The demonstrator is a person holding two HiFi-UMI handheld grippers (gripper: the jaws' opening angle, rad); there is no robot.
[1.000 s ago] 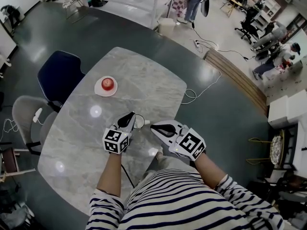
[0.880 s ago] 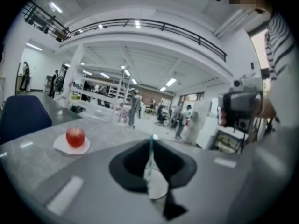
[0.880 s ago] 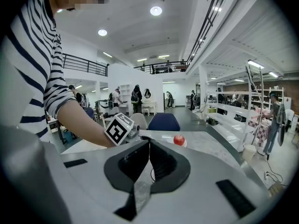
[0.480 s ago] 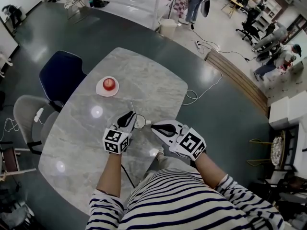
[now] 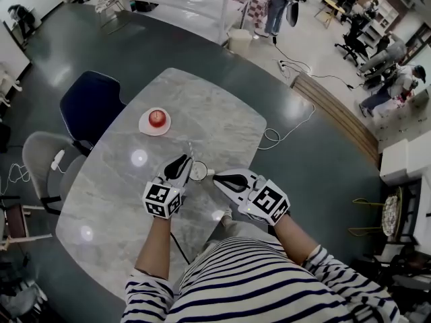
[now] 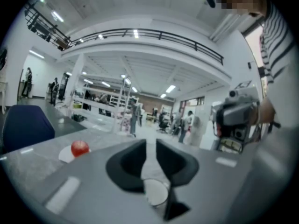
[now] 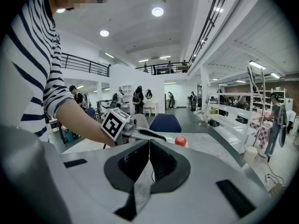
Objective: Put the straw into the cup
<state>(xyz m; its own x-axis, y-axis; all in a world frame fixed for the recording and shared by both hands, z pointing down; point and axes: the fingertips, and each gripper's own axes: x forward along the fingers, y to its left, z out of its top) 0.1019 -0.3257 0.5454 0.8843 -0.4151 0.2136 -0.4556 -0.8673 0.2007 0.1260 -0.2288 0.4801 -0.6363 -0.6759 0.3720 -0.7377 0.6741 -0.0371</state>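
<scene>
Hanging right over the small round clear cup (image 5: 199, 171) is the left claw (image 5: 183, 161). Its two black jaws are almost pressed together, with only a thin slit between them. In the left gripper view the cup sits just below that slit, standing up on the grey marble desk (image 5: 215, 123) with its open top showing. In the head view a thin clear straw (image 5: 190, 148) sticks up from the tip of the left claw, just beside the cup's rim. The left claw looks like it is pinching the straw. The straw is very hard to see in the left gripper view, and I cannot tell if its bottom end is inside the cup.

The right claw (image 5: 217, 175) comes in from the other side, and its tip is right next to the cup. Its jaws are squeezed together too. I cannot tell if they pinch the cup's rim or just touch it.

Farther back on the desk, well away from the cup, a red apple (image 5: 156, 118) sits on a small white round plate (image 5: 146, 126). A dark blue chair (image 5: 91, 106) and a grey chair (image 5: 40, 163) stand beside the desk. The person's sleeves have dark and white stripes.
</scene>
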